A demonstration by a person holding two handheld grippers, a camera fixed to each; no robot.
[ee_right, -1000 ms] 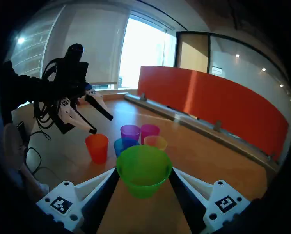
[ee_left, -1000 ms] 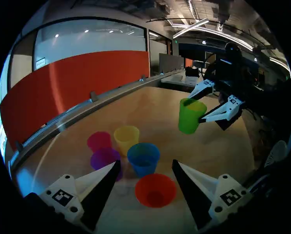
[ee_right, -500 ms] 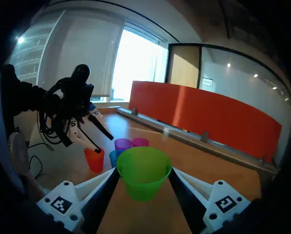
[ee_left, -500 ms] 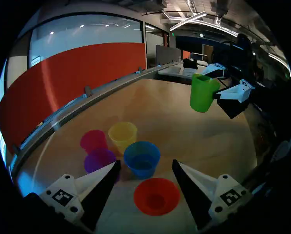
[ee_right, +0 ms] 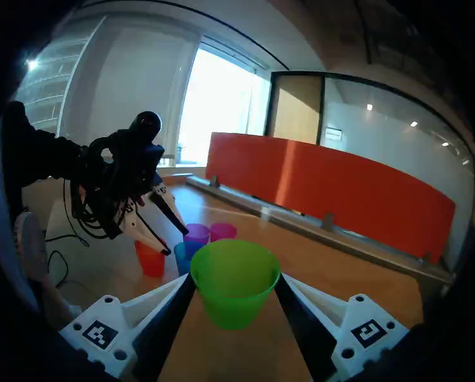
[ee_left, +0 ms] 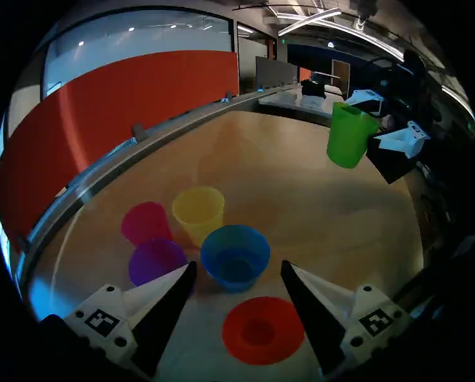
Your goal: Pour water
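My right gripper [ee_right: 235,277] is shut on an upright green cup [ee_right: 235,290], held in the air above the wooden table [ee_right: 314,267]. In the left gripper view the green cup [ee_left: 349,135] hangs at the far right in that gripper [ee_left: 365,124]. My left gripper [ee_left: 236,267] is open and hovers over a cluster of cups. A red cup [ee_left: 263,330] lies below, between its fingers. Ahead are a blue cup [ee_left: 235,256], a yellow cup [ee_left: 199,212], a pink cup [ee_left: 146,221] and a purple cup [ee_left: 156,261]. I cannot tell if any cup holds water.
An orange partition [ee_left: 116,108] with a metal rail [ee_left: 142,143] runs along the table's far edge. In the right gripper view, the left gripper [ee_right: 176,242] and a dark sleeve [ee_right: 40,156] are over the red cup [ee_right: 149,260]. Cables [ee_right: 53,254] hang by the table's left edge.
The right gripper has carried the green cup upward and farther from the cluster. The left gripper has shifted forward over the cups, so the red cup sits lower between its fingers.
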